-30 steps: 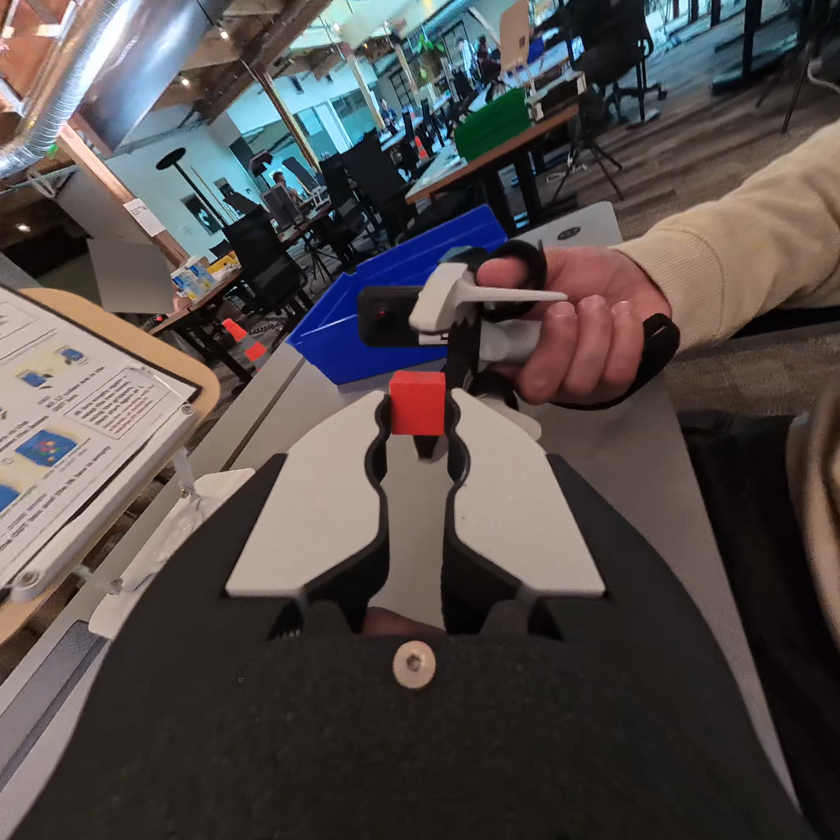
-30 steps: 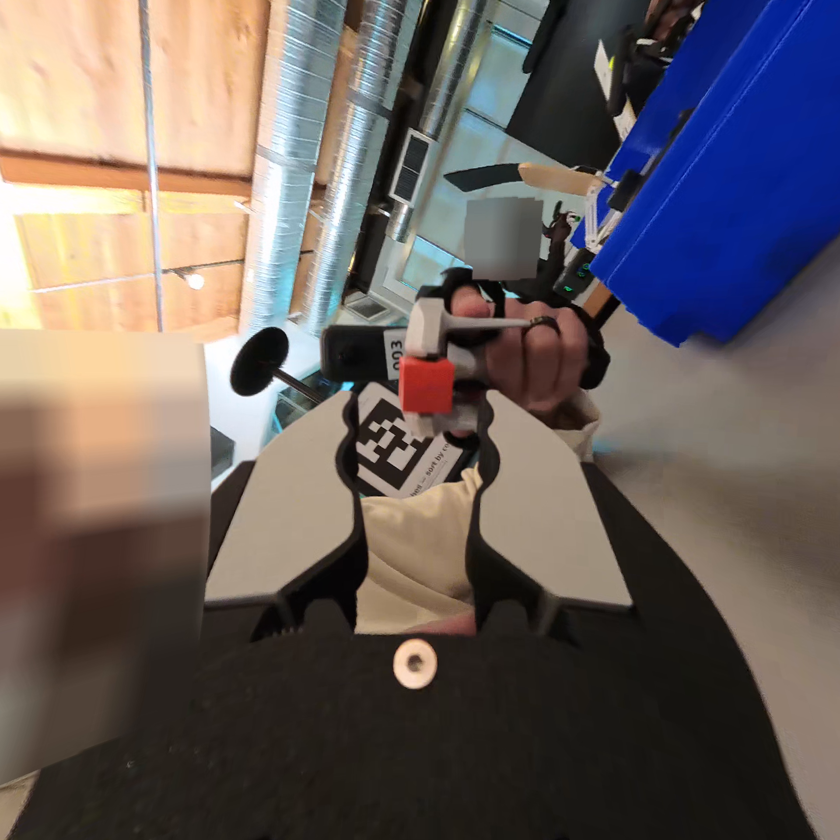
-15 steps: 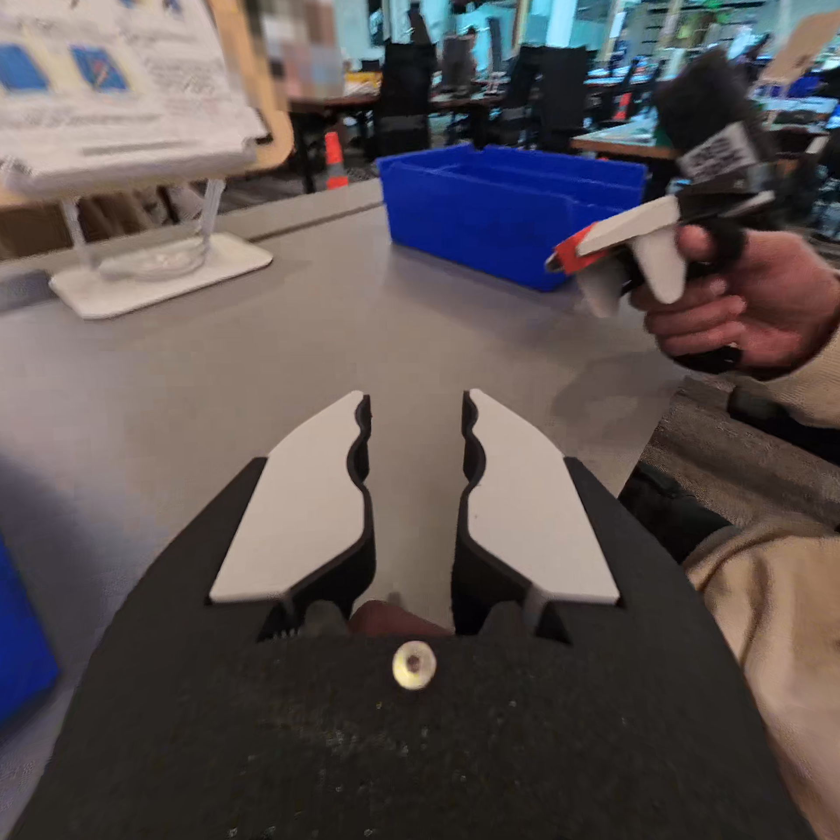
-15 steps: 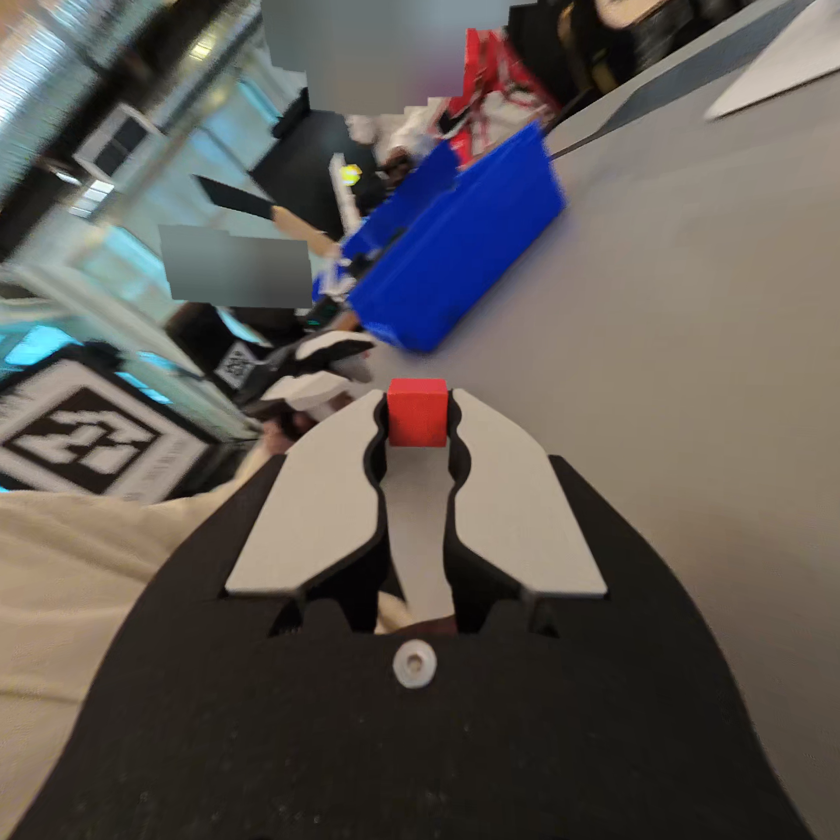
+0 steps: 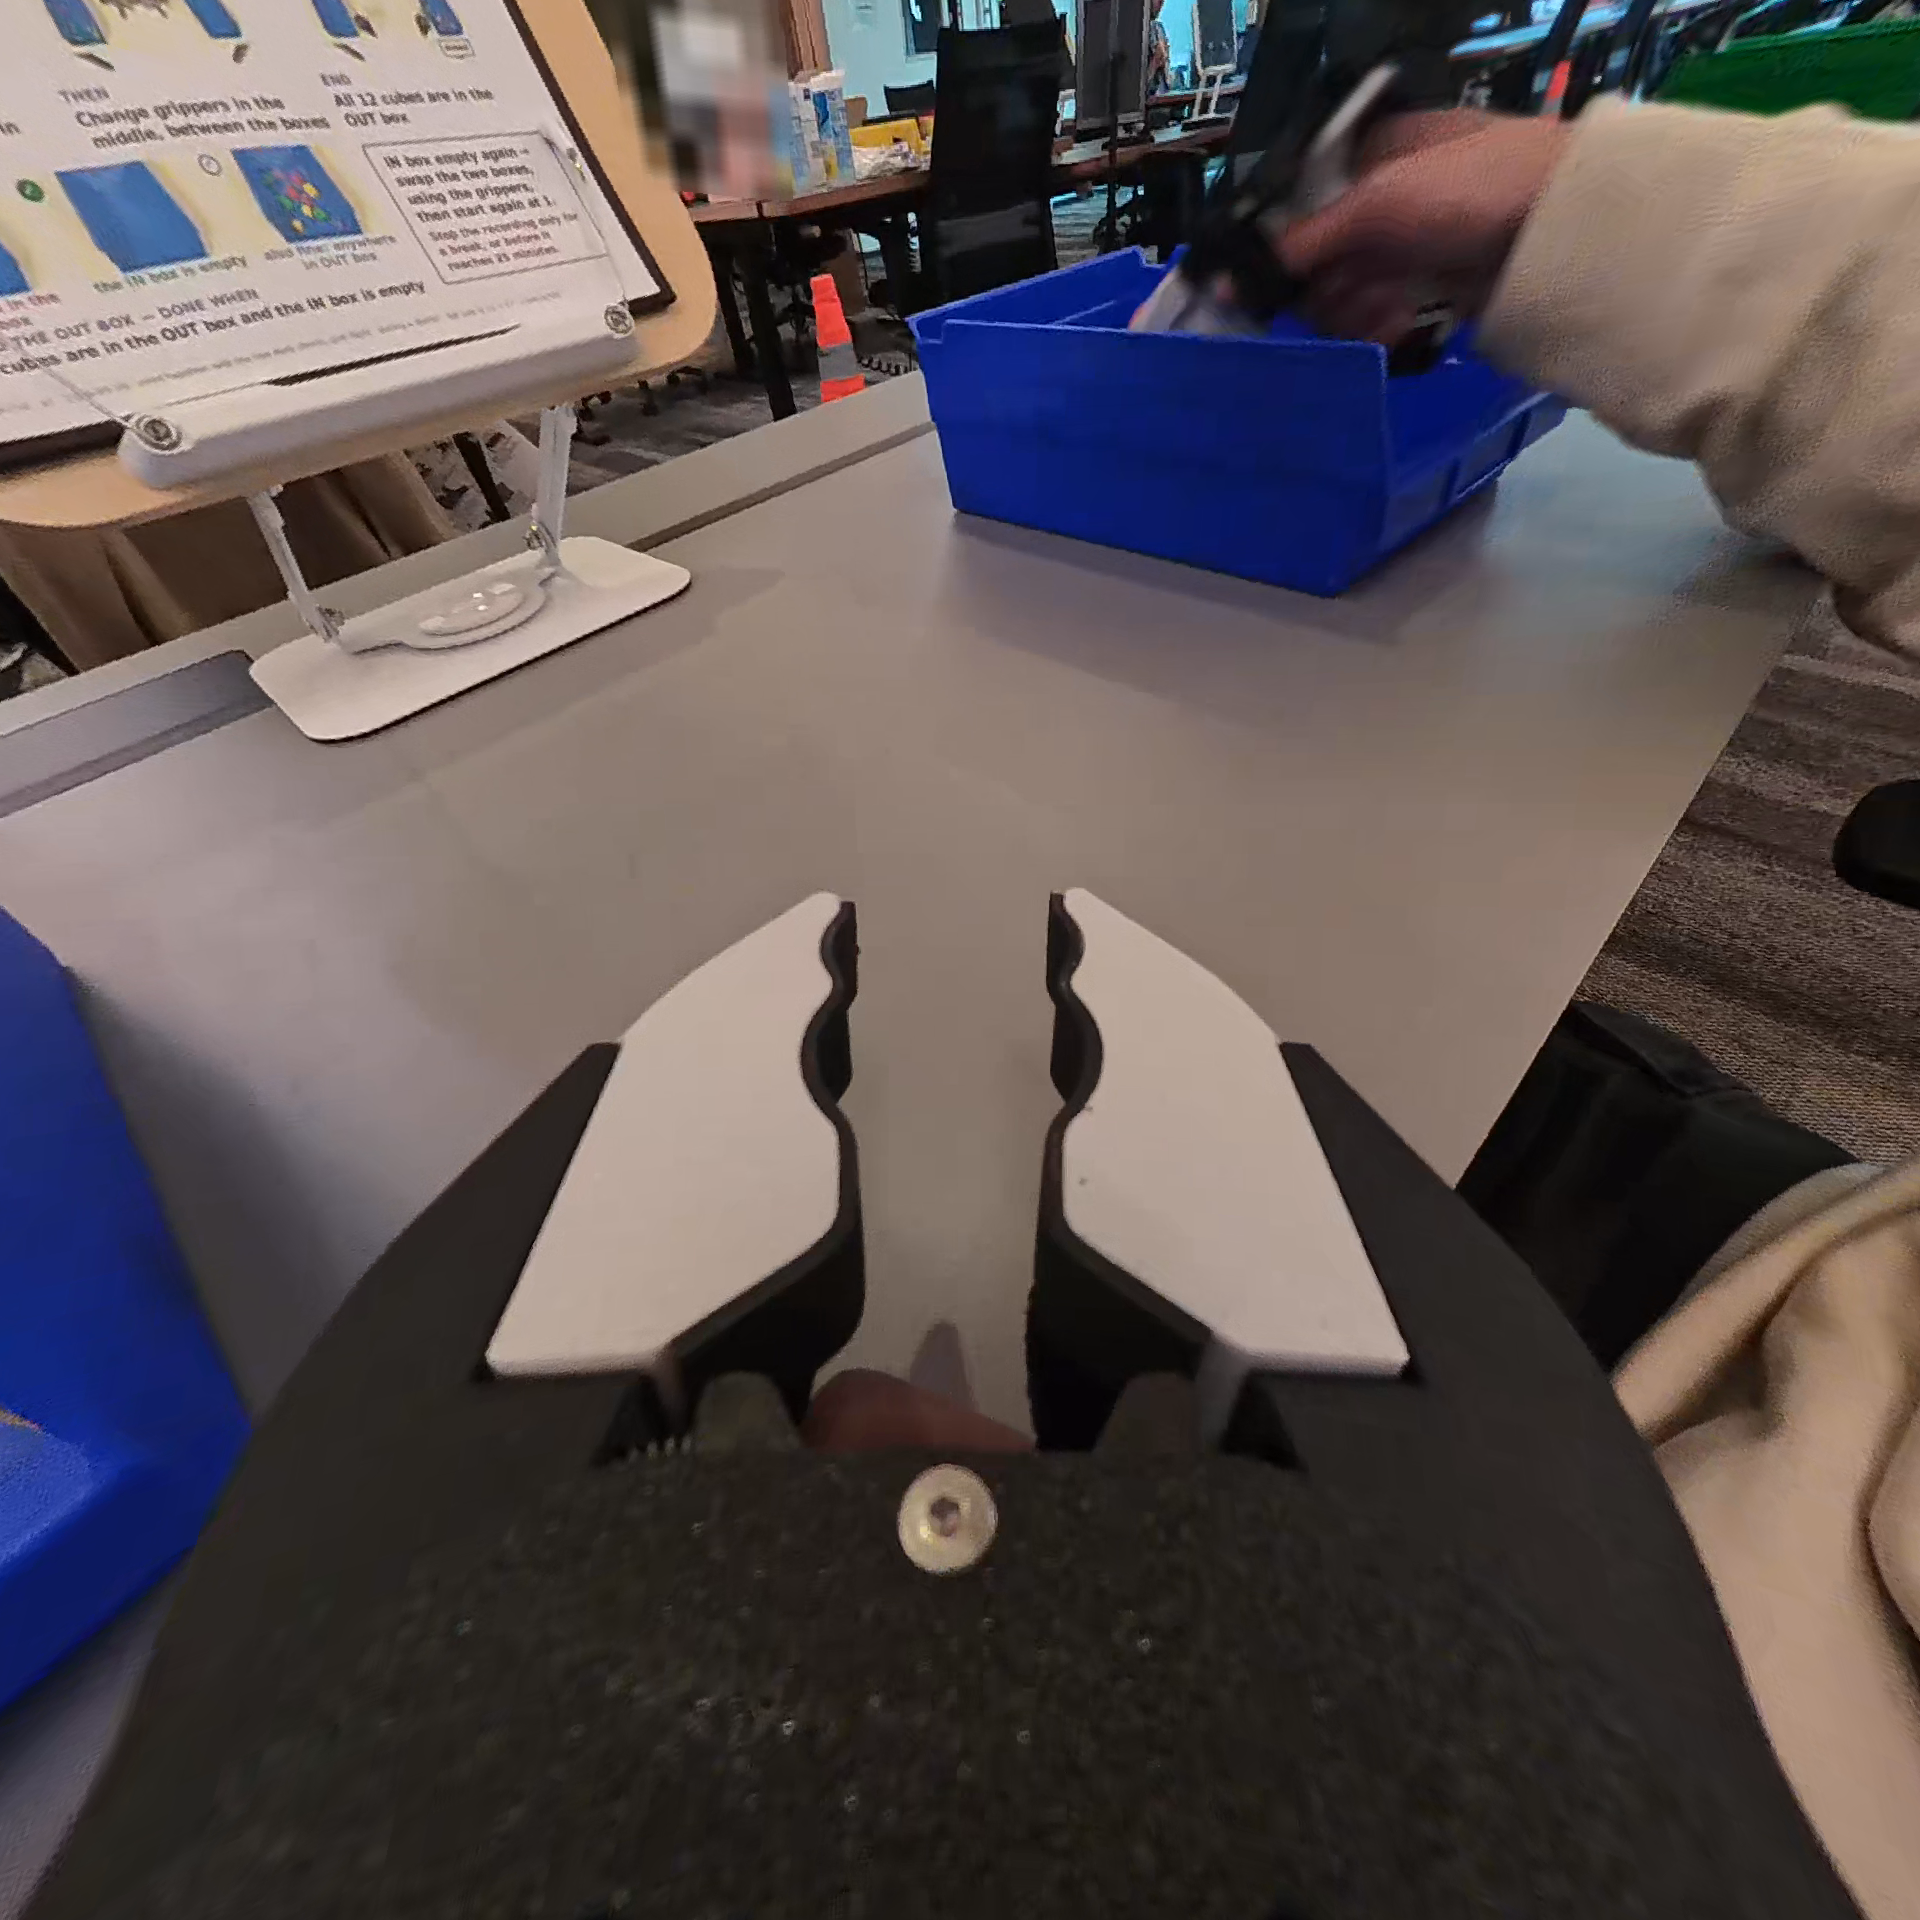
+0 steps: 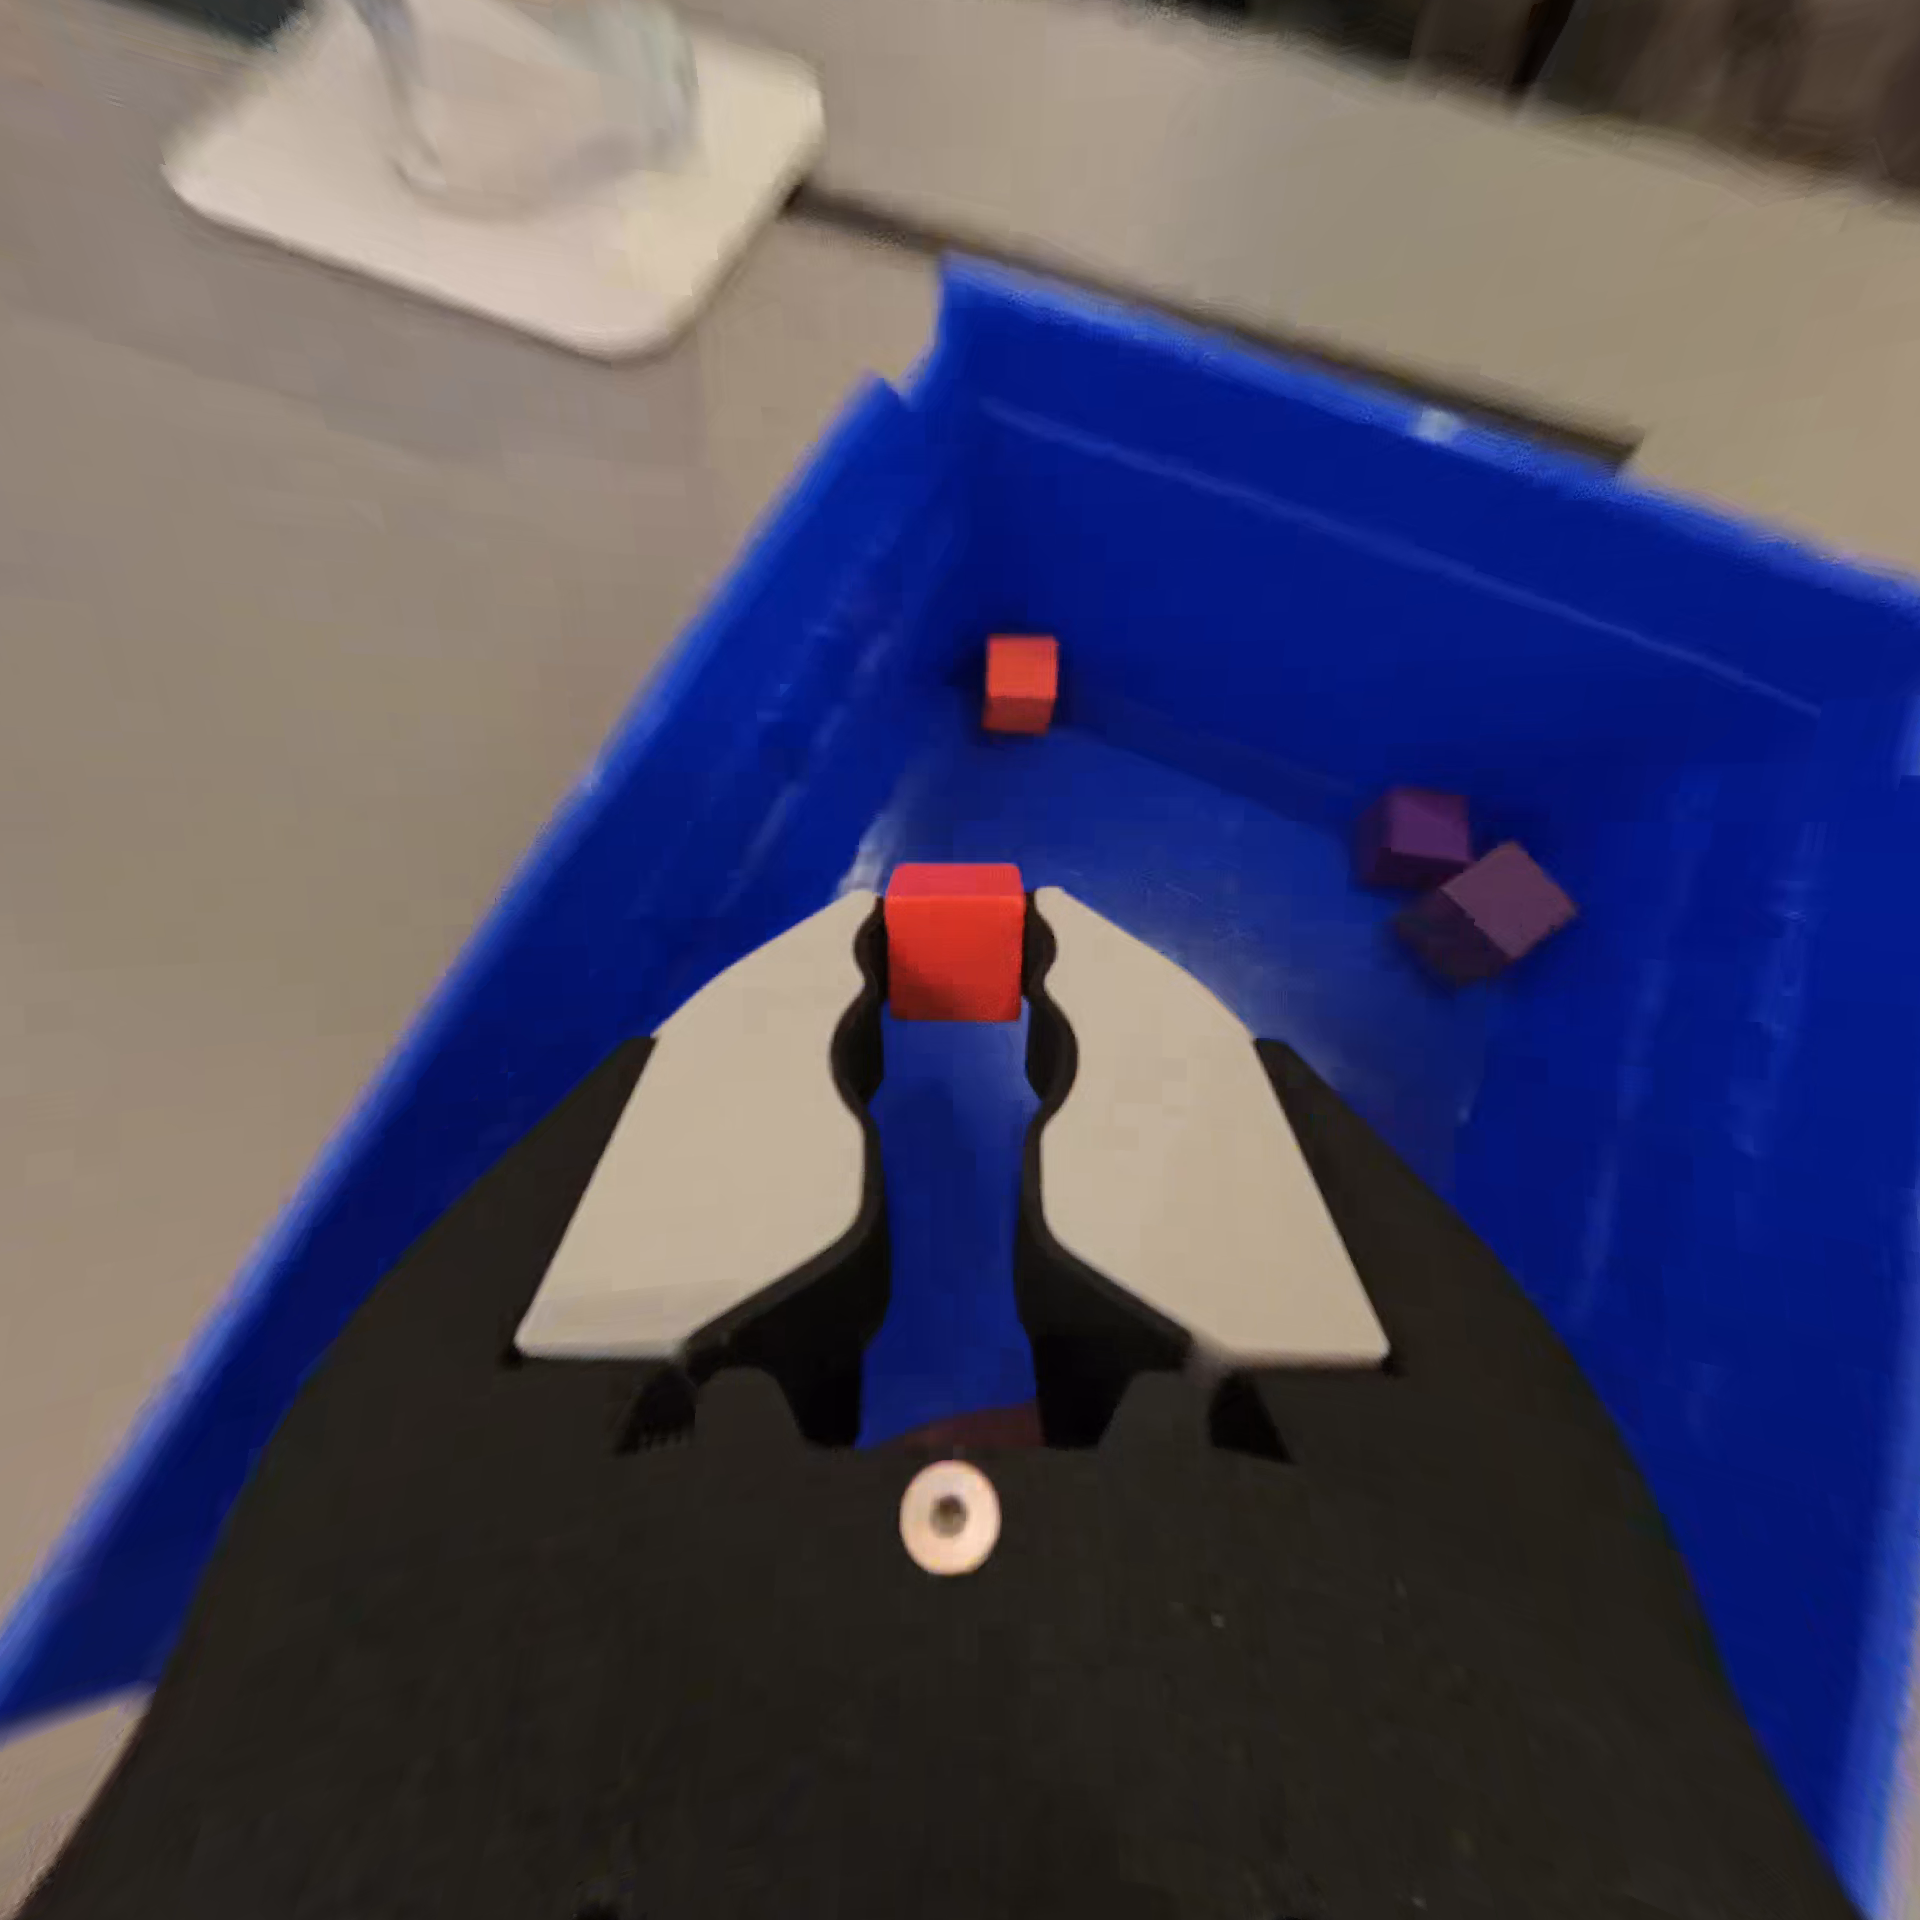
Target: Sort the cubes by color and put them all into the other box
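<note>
My right gripper (image 6: 954, 909) is shut on a red cube (image 6: 954, 940) and holds it above the inside of a blue box (image 6: 727, 852). On the box floor lie another red cube (image 6: 1020, 683) in the far left corner and two purple cubes (image 6: 1460, 883) at the right. My left gripper (image 5: 951, 914) is open and empty above the grey table (image 5: 935, 727). In the left wrist view the same blue box (image 5: 1195, 457) stands at the far right, with the right gripper (image 5: 1247, 270), blurred, reaching into it. A second blue box (image 5: 94, 1299) shows at the left edge.
An instruction sheet on a white stand (image 5: 457, 623) is at the back left of the table; its base also shows in the right wrist view (image 6: 499, 197). The table's right edge drops to carpet (image 5: 1766, 883). A person's cream sleeve (image 5: 1714, 343) crosses the right side. My right fingertips sit around 45 cm from my left ones.
The red cube passed from my left gripper to my right. The right gripper carried it over into the far blue box. The left gripper opened and drew back over the table.
</note>
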Demonstrator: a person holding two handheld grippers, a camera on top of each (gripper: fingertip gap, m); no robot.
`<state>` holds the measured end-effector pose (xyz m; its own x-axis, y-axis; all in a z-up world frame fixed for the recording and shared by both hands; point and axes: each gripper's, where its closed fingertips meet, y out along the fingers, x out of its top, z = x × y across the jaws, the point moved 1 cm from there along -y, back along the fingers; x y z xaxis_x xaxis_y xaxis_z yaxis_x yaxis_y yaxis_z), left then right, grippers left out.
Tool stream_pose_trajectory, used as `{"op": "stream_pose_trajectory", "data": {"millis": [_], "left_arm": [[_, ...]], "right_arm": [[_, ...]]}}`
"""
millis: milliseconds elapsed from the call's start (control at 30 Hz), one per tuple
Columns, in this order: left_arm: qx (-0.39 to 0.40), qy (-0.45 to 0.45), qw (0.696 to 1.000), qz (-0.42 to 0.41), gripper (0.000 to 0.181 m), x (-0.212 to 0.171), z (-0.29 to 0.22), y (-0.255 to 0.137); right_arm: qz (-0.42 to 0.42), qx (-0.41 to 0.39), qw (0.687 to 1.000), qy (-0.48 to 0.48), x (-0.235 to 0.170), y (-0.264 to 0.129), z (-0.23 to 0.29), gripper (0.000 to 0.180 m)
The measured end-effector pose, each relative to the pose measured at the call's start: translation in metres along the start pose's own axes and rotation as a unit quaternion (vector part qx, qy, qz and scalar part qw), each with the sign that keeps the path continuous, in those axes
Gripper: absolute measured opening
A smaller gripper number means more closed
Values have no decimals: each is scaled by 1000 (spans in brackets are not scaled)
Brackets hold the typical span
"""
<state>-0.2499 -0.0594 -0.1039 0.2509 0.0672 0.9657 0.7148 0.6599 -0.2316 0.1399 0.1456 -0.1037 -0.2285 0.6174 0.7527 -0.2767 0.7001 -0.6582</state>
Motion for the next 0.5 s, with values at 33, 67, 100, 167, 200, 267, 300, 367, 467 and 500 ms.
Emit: {"op": "stream_pose_trajectory", "data": {"millis": [33, 67, 100, 167, 200, 267, 300, 367, 467, 500], "left_arm": [[-2, 0, 1000, 2, 35, 0, -1, 0], [-1, 1, 1000, 3, 35, 0, -2, 0], [0, 4, 1000, 4, 34, -1, -3, 0], [4, 13, 1000, 8, 34, -3, -4, -1], [8, 17, 1000, 9, 34, -3, -3, -2], [10, 17, 1000, 8, 35, -3, -3, -5], [8, 14, 1000, 7, 35, -3, -3, -6], [2, 6, 1000, 3, 35, -3, -5, -8], [-6, 4, 1000, 1, 35, -3, -8, -10], [-8, 6, 1000, 1, 35, -3, -9, -10]], "right_arm": [[44, 15, 999, 14, -5, 25, -9, 24], [81, 16, 996, 24, -9, 47, -16, 24], [108, 10, 994, 28, -12, 65, -21, 24], [142, 4, 989, 46, -13, 91, -24, 24], [149, 17, 986, 66, -11, 100, -21, 24], [145, 35, 984, 101, -3, 113, -17, 24], [141, 34, 983, 117, 1, 116, -18, 24], [135, 47, 981, 133, 5, 121, -14, 24], [124, 57, 980, 146, 6, 121, -10, 25], [120, 57, 979, 154, 6, 119, -12, 32]]}}
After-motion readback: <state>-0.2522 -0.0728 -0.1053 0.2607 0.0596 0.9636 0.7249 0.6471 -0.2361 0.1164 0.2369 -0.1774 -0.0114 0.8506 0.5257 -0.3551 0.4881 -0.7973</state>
